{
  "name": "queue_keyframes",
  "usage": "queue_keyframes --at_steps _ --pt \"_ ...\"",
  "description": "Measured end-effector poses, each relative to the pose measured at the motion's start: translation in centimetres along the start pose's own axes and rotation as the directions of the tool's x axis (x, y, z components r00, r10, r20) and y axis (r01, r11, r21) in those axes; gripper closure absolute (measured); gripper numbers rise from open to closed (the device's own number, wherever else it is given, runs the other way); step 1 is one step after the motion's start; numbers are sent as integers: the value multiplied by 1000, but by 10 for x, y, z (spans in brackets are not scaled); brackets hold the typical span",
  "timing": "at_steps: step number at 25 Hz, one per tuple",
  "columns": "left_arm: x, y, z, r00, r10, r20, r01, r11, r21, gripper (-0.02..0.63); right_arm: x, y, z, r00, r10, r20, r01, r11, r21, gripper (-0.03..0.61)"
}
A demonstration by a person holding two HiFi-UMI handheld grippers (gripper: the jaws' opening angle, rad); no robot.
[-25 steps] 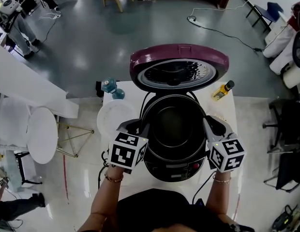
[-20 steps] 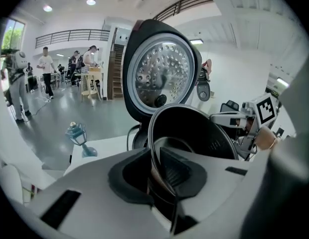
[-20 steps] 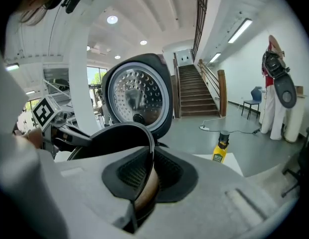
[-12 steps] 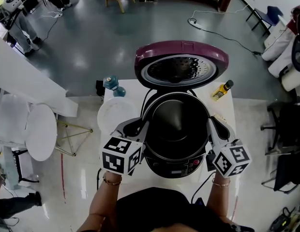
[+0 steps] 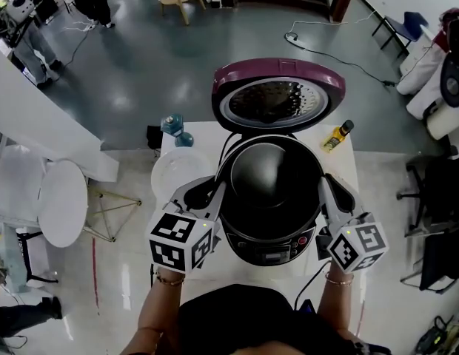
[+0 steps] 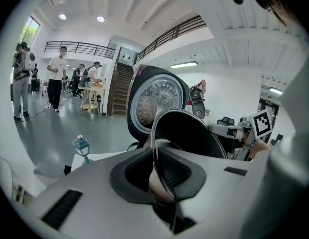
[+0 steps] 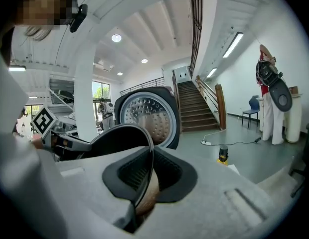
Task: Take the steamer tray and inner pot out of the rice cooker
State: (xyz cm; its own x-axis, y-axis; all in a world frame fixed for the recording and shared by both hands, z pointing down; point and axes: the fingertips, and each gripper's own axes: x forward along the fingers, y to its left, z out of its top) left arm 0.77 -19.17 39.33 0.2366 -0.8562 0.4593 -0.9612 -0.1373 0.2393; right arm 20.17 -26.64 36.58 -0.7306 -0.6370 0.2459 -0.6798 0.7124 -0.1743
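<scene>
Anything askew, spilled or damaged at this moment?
Nothing stands out. The black metal inner pot sits clamped by its rim between the left tool and the right tool, over the open purple-lidded rice cooker; no spill shows.

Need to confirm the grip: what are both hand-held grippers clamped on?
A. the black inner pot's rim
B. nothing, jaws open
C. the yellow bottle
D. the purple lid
A: the left hand-held gripper and right hand-held gripper each pinch the thin rim of the inner pot, on opposite sides. The left one's jaws have just been closing on it.
</scene>
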Motion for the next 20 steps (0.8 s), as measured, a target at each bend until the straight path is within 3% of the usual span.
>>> queue_keyframes --at_steps 11,20 --pt "-52 1 23 992 -33 123 32 999 7 580 -24 46 38 996 -7 88 13 998 -62 549" --pt "-123 27 42 979 -83 185 74 996 54 580 -43 123 62 983 -55 173 70 994 -80 549"
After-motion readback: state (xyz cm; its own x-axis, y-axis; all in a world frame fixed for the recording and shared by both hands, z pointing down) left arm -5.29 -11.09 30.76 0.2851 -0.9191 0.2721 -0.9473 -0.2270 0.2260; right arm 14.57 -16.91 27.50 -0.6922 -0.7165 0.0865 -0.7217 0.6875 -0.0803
